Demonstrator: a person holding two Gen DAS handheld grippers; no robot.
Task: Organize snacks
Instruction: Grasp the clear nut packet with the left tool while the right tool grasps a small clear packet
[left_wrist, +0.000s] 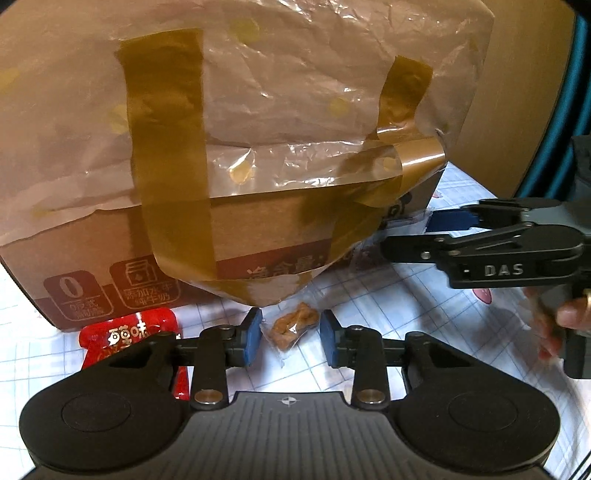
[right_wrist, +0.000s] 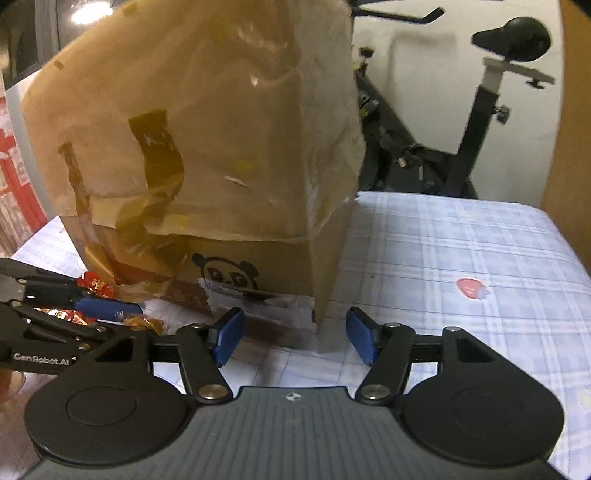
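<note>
Left claw (left_wrist: 291, 338): spread, pads either side of 1 clear-wrapped brown snack (left_wrist: 293, 325) lying on checked surface (left_wrist: 443, 314), no firm contact seen. Right claw (right_wrist: 295, 336): spread wide, nothing held, aimed at corner of 1 cardboard box (left_wrist: 258, 221) w/ taped plastic. 1 red snack pack (left_wrist: 129, 336) at box foot, left of left claw.
</note>
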